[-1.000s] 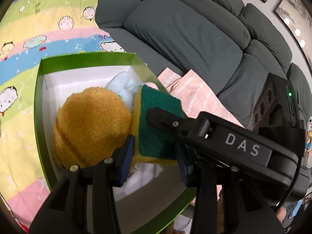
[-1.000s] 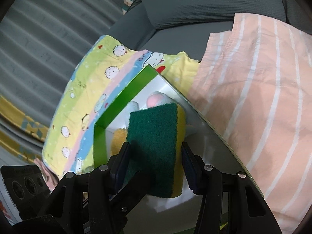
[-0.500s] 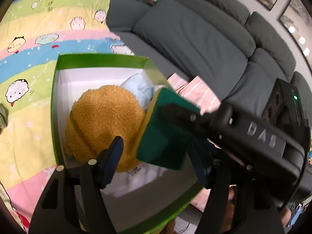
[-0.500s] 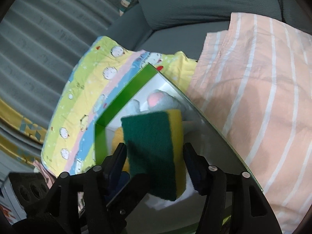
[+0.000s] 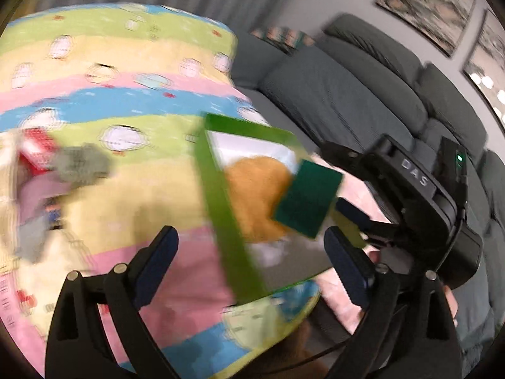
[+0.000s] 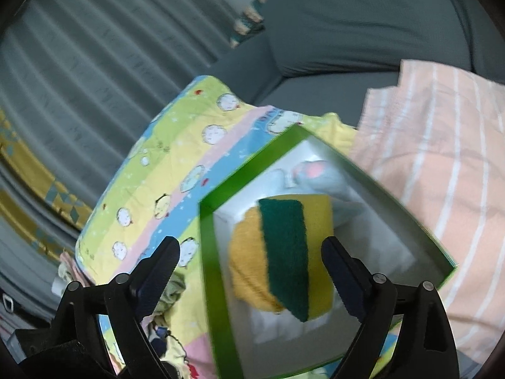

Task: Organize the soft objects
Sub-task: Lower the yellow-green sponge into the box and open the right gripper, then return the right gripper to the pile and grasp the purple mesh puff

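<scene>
A green-rimmed white box (image 6: 206, 246) lies on a striped cartoon blanket (image 6: 164, 170). In it a yellow sponge with a dark green scouring side (image 6: 290, 252) rests tilted on an orange plush (image 6: 246, 262), beside a pale blue plush (image 6: 318, 173). My right gripper (image 6: 249, 271) is open above the box, its jaws apart on either side of the sponge without touching it. In the blurred left wrist view the sponge (image 5: 307, 199) and box (image 5: 217, 202) show. My left gripper (image 5: 249, 268) is open and empty over the blanket (image 5: 110, 101).
A peach striped cloth (image 6: 442, 158) lies right of the box on a grey sofa (image 6: 347, 31). Blurred soft items, grey (image 5: 79, 164) and red (image 5: 34, 151), lie at the blanket's left. The right gripper's black body (image 5: 419, 195) is to the right in the left wrist view.
My right gripper has opened and let go of the sponge, which now lies on the orange plush in the box. My left gripper has swung away to the left, opening wider.
</scene>
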The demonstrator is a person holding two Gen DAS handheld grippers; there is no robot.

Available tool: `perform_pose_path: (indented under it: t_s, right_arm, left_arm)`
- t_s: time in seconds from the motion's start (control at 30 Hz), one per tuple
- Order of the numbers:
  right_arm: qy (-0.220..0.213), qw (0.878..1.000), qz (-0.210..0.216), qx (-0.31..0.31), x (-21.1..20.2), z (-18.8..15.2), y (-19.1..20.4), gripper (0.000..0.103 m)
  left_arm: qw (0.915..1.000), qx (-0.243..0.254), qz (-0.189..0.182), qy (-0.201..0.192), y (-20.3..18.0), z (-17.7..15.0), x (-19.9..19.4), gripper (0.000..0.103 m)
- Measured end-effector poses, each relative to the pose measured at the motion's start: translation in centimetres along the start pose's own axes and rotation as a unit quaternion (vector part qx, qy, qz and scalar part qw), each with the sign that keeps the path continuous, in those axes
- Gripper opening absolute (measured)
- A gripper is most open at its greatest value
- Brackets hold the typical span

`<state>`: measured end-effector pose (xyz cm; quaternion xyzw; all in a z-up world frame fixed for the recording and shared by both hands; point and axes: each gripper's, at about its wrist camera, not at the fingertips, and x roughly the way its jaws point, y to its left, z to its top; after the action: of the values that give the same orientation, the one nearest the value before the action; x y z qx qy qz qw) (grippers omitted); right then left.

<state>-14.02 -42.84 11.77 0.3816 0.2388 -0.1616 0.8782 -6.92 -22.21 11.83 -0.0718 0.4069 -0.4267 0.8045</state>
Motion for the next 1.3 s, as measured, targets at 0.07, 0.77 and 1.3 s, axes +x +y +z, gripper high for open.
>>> perform_pose_path:
  t_s: [0.07, 0.77, 1.3]
  right_arm:
    - [-0.001, 1.000, 0.014, -0.018, 0.0, -0.7, 1.5, 0.092]
    - [0.151, 0.932, 0.161, -0.286, 7.1, -16.9, 23.1, 0.080]
    - [0.255, 0.889, 0.060, -0.376, 19.4, -22.9, 33.6, 0.066]
  left_arm:
    - [0.9993, -0.011, 0.028, -0.022, 1.7, -0.5, -2.3, 0.095]
    - [0.9184, -0.263, 0.266, -0.128, 23.4, -7.8, -18.3, 0.097]
    - [0.9252, -0.280, 0.231, -0.112, 25.2, -8.4, -19.7, 0.094]
